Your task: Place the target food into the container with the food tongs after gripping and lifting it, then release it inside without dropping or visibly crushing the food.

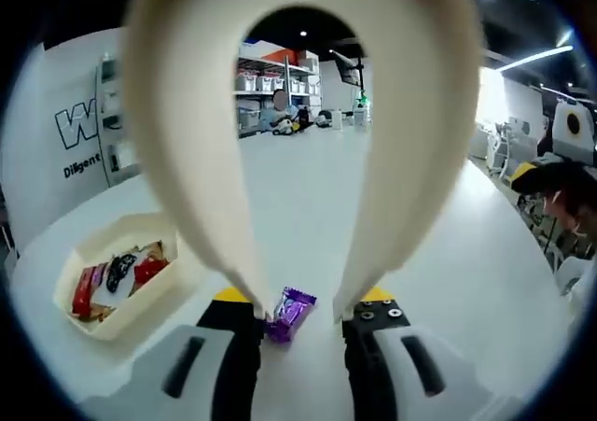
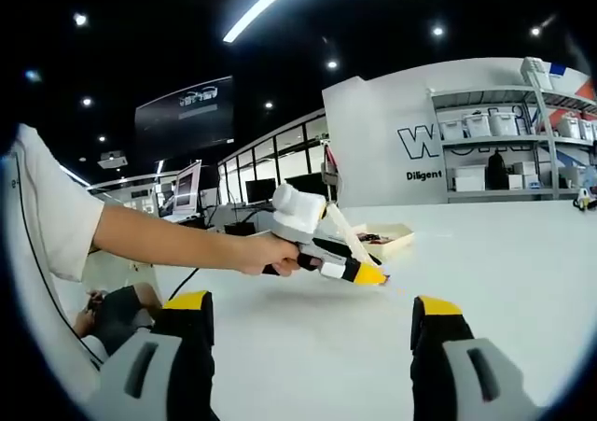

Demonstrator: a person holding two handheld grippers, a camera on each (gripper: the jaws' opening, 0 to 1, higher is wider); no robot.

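Left gripper (image 1: 300,316) holds cream food tongs (image 1: 303,141), the tong arms rising in a tall loop from its jaws. Purple wrapped snack (image 1: 289,314) lies on white table (image 1: 448,272) between the tong tips, touching the left one. Cream container (image 1: 117,276) off to the left holds red, black and white packets.

A white wall panel (image 1: 79,132) carries large dark outlined letters beginning with "W", cut off by the tongs, and a smaller dark word "Diligent" beneath. In the right gripper view the same wall panel (image 2: 373,150) shows "W" followed by letters hidden behind shelves, with "Diligent" below. The purple snack wrapper's (image 1: 290,313) printing is too small to read.
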